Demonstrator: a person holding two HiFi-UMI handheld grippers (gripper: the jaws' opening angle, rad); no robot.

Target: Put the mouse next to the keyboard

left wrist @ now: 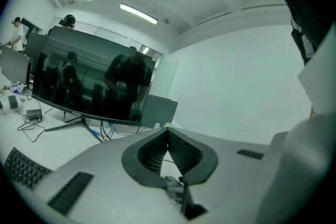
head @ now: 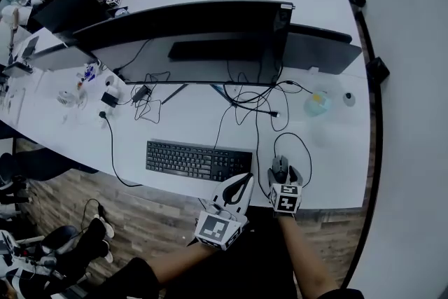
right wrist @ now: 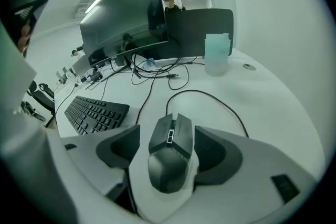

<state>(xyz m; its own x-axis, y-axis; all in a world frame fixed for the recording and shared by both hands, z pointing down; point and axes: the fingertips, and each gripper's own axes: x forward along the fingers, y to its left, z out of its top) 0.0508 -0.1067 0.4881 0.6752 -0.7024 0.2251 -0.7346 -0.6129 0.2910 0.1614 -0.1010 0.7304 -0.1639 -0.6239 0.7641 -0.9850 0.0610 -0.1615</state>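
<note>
Right tool point(right wrist: 167, 131) sits at the near edge of the bench point(head: 336, 143), its jaws spread wide with the black wired mouse point(right wrist: 169, 165) between them. A thin gap shows along each side of the mouse, so I read it as straddled and not yet squeezed. The mouse's long axis runs straight along the tool's own line, nose pointing away from the near edge toward the screens. Left tool point(left wrist: 168, 131) hangs just off that same edge with its jaws pressed together at the tips, nothing between them, tilted up toward the ceiling.

A black keyboard point(head: 198, 160) lies to the left of the mouse, its long side parallel to the near edge. Its right end is near the mouse but apart from it. The right hand is plainly the nearer one, and the coming move looks like a short slide leftward, keeping the mouse parallel to the keyboard's end.

From the mouse's nose the mouse cable point(right wrist: 210, 97) loops out to the right and back toward the cable tangle under the wide curved monitor point(head: 185, 28); it may drag. Toward the far right corner stands a translucent lidded tub point(right wrist: 217, 53); its contents cannot be made out.
</note>
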